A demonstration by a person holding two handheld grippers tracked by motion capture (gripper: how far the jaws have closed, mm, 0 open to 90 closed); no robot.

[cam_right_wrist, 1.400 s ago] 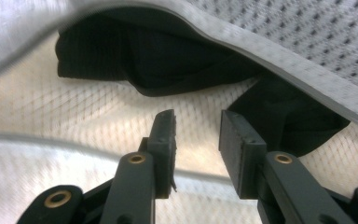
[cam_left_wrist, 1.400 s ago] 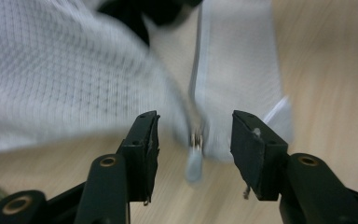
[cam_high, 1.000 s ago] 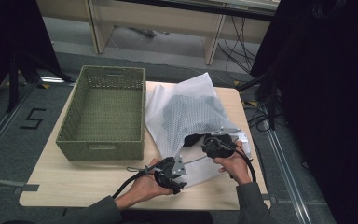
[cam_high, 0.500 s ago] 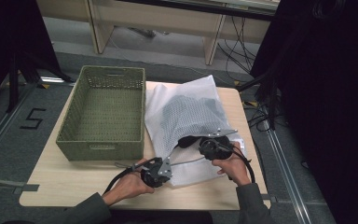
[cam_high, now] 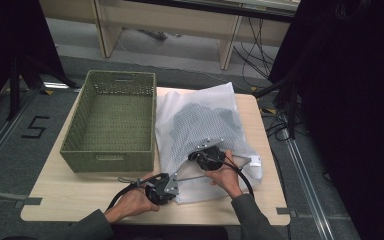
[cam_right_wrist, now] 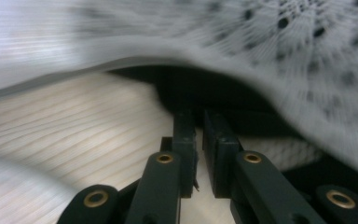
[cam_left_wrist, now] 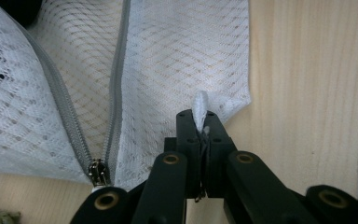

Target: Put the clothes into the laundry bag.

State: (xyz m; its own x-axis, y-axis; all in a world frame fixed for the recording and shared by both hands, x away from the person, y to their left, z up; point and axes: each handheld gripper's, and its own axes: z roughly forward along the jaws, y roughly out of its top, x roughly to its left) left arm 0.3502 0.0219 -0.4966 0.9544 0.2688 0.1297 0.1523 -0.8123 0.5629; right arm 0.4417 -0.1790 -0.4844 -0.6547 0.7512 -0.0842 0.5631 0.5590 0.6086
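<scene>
The wooden table (cam_high: 80, 190) carries a green woven basket (cam_high: 111, 122) at its left side, and just beside it lies a white mesh laundry bag (cam_high: 200, 125) with something dark inside. The bag covers the right half of the table, and its near edge reaches to the two hands at the front.

The left claw (cam_left_wrist: 200, 122) is closed on a fold of the bag's fabric near the bag's corner; a small white tuft stands up between the jaws. In the high view this left claw (cam_high: 172, 182) sits at the bag's near left edge. A grey zipper (cam_left_wrist: 116, 84) runs along the mesh, and its metal slider (cam_left_wrist: 99, 171) rests close to the table edge of the bag.

The right claw (cam_right_wrist: 199, 122) has just been closing; a narrow gap remains between its jaws and no fabric is between them. It points under the lifted, blurred mesh. In the high view the right claw (cam_high: 194, 157) lies on the bag.
</scene>
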